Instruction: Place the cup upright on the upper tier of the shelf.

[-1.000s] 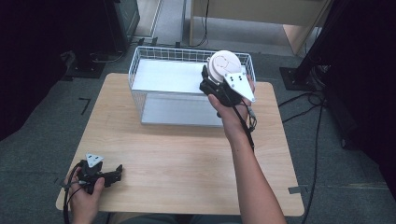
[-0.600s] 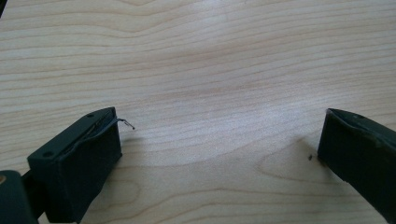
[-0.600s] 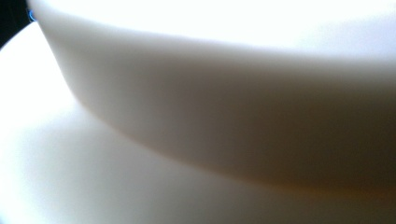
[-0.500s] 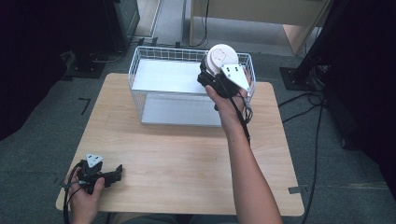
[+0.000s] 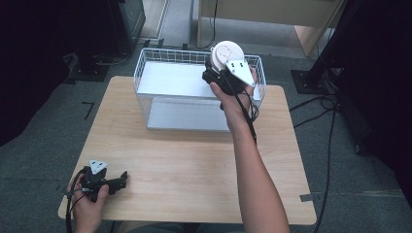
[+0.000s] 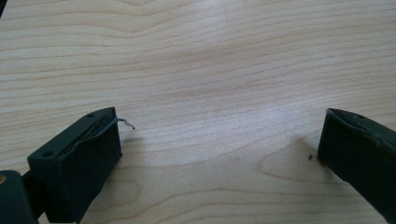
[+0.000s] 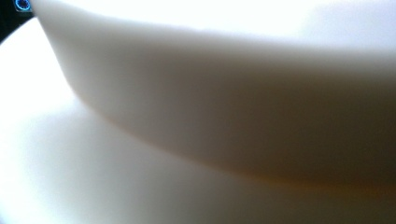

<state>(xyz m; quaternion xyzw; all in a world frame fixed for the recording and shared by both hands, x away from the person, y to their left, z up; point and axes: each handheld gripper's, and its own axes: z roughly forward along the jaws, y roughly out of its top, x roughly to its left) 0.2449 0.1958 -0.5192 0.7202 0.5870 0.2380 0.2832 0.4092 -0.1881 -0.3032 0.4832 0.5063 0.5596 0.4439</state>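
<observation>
Now the right gripper (image 5: pixel 218 73), clamped on a white round dish (image 5: pixel 225 52), has carried it further over the far rim of the wire basket (image 5: pixel 145 92) than a second ago, so a drop inside looks close. Back near the table's (image 5: pixel 194 160) front corner, the left gripper (image 5: pixel 121 178) rests with jaws wide, empty.

No readable text, label, brand, number or sign anywhere.
</observation>
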